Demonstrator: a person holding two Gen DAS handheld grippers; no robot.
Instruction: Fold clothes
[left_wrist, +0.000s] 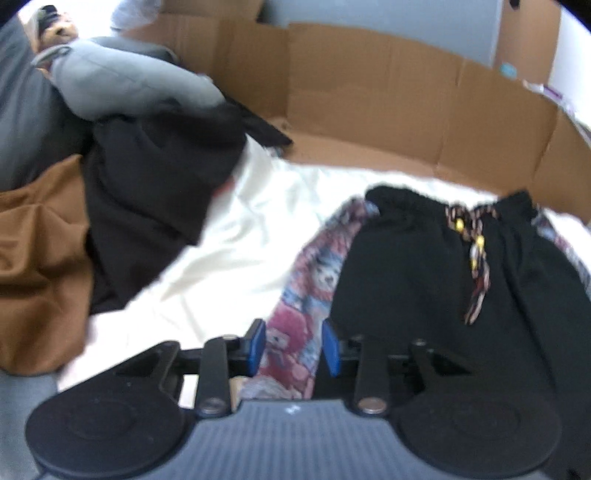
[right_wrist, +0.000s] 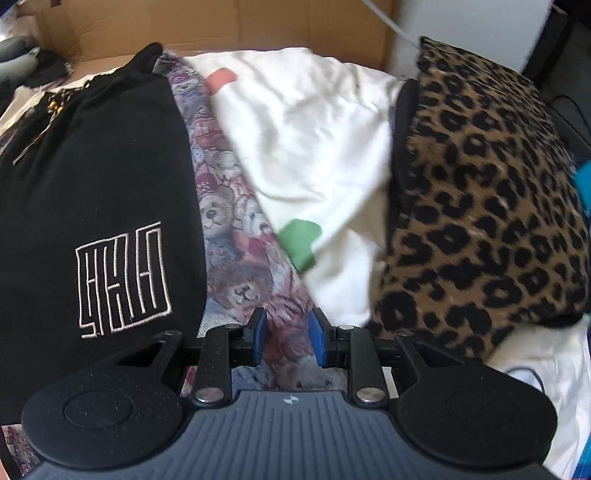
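On white sheet (left_wrist: 236, 254): black shorts (left_wrist: 413, 280) flat atop teddy-print cloth (left_wrist: 310, 291). My left gripper (left_wrist: 294, 346), right gripper (right_wrist: 287, 336): jaws part-spread over print, pinching nothing. Shorts soft, light, floppy; take waistband corners.

Black shorts (left_wrist: 424, 266) lie flat on a teddy-bear print cloth (left_wrist: 310, 295), waistband far, patterned drawstring (left_wrist: 476, 266) trailing over the front. A white outlined emblem (right_wrist: 123, 277) marks one leg, near the hem

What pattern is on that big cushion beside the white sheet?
Leopard print: black spots on tan-brown fabric cushion. The right wrist view shows it best.
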